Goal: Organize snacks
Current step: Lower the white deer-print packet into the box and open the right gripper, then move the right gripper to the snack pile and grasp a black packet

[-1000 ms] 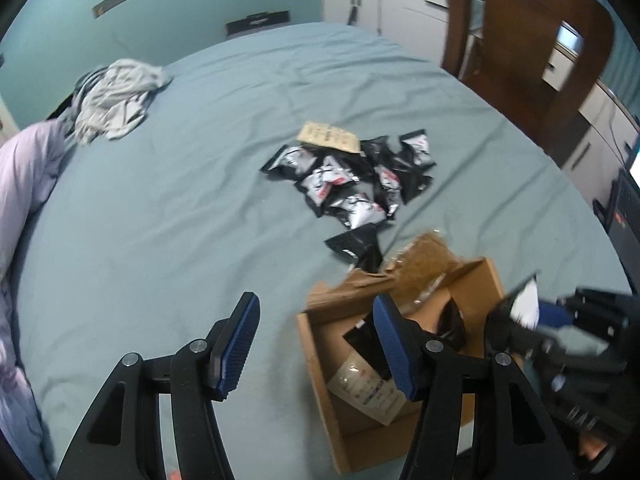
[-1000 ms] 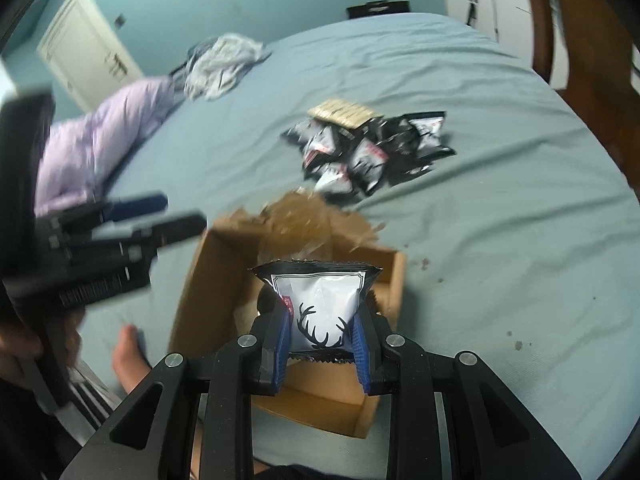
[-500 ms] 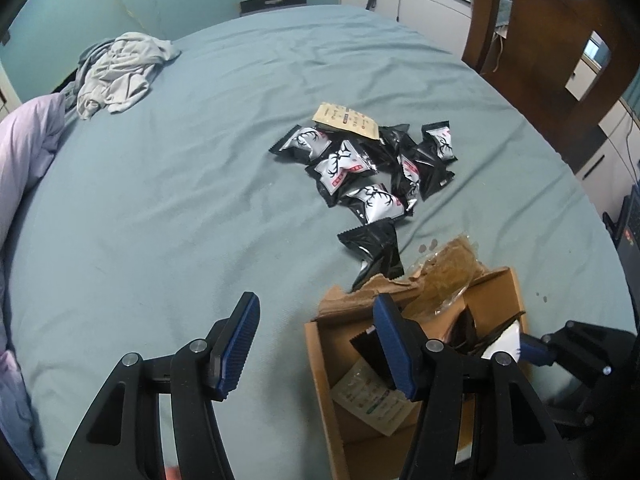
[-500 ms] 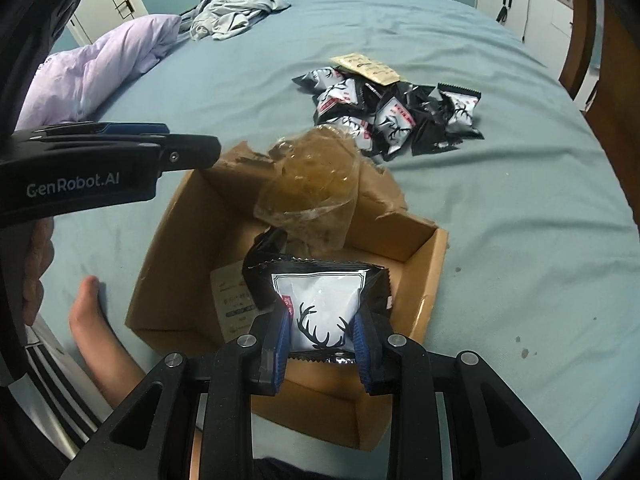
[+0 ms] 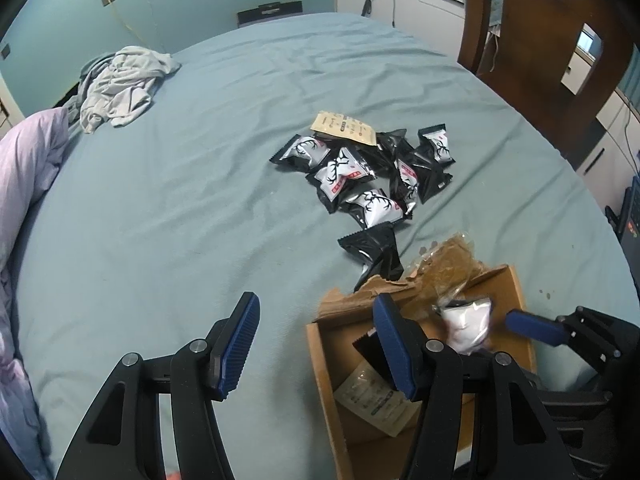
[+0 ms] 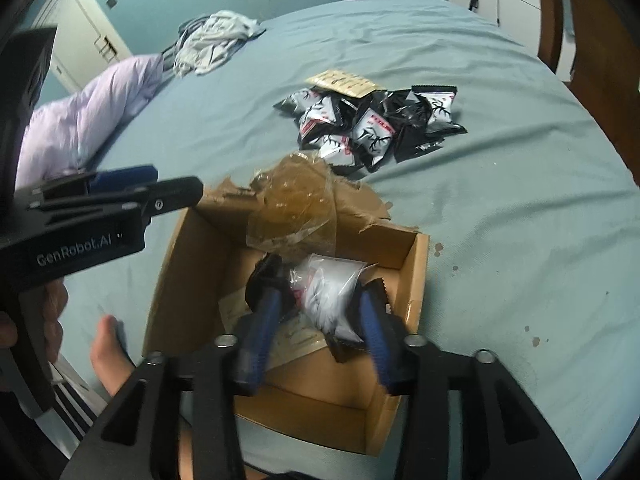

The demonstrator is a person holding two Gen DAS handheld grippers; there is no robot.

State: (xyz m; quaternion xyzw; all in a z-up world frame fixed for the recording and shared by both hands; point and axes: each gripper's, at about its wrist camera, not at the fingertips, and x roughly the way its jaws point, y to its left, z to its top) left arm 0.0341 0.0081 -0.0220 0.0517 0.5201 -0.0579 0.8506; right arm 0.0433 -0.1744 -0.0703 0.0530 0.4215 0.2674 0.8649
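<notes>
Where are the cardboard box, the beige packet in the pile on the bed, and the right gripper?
cardboard box (image 6: 414, 276), right wrist view, on its bare right wall.
beige packet (image 5: 344, 127), left wrist view, on its printed face.
right gripper (image 6: 322, 314), right wrist view, midway between its fingertips.

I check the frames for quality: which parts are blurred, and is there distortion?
Right wrist view: the snack packet and the right gripper fingers are motion-blurred; the pile is sharp. Left wrist view: the same packet is smeared; the bed curves from fisheye distortion.
</notes>
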